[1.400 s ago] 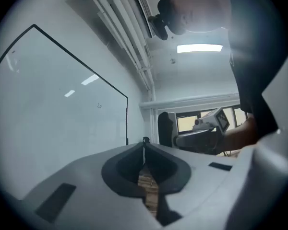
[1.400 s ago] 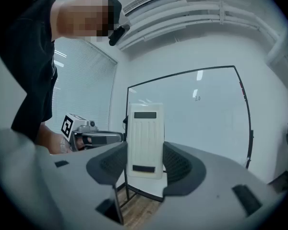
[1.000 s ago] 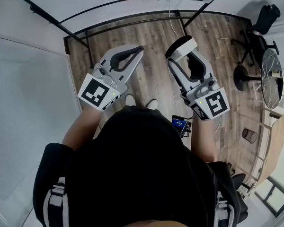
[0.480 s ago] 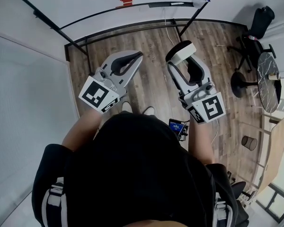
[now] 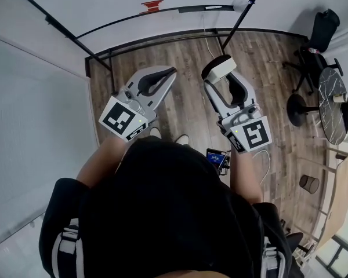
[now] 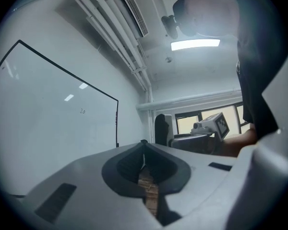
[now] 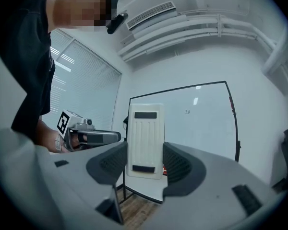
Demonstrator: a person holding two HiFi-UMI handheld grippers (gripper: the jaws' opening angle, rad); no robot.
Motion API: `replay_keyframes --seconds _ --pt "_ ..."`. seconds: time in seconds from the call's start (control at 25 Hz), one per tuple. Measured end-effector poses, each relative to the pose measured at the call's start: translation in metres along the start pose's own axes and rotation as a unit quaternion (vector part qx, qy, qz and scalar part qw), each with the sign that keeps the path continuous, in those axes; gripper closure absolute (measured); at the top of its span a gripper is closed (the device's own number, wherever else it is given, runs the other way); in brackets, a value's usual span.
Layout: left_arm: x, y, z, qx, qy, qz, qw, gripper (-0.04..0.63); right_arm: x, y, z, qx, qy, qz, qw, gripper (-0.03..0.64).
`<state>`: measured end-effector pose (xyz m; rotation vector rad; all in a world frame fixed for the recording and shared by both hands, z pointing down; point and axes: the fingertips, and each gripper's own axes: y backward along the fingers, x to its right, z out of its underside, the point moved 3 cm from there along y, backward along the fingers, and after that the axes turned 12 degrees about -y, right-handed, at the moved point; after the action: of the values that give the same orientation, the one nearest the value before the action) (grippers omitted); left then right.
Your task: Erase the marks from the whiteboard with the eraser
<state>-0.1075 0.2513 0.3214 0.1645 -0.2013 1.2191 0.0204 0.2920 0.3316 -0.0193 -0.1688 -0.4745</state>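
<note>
Clamping the eraser [image 7: 145, 138], the right gripper [image 5: 221, 73] has barely shifted.

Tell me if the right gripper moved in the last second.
No: right gripper, holding the eraser, keeps its offset from the stand's floor rail; the camera shifted instead.

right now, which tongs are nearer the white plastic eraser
Right. The right tongs are shut on the white plastic eraser, upright between their jaws. The left tongs, shut and empty, are apart from it, to its left in the head view.
</note>
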Motion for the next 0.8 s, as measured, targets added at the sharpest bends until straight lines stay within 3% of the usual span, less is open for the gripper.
replay_keyframes --seconds 0.28,0.68,0.8 --pt "0.019 -0.016 0.016 -0.012 0.002 0.004 0.9999 0.586 0.009 0.014 0.011 -0.002 -0.003 -0.003 1.000 0.388" --pt "0.004 -0.049 0.026 0.000 0.001 -0.002 1.0000 0.586 0.039 0.006 0.016 -0.015 0.004 0.000 1.000 0.388" --pt "-0.020 -0.067 0.037 0.005 0.005 -0.002 1.0000 0.586 0.059 -0.016 0.015 -0.016 -0.005 -0.009 1.000 0.388"
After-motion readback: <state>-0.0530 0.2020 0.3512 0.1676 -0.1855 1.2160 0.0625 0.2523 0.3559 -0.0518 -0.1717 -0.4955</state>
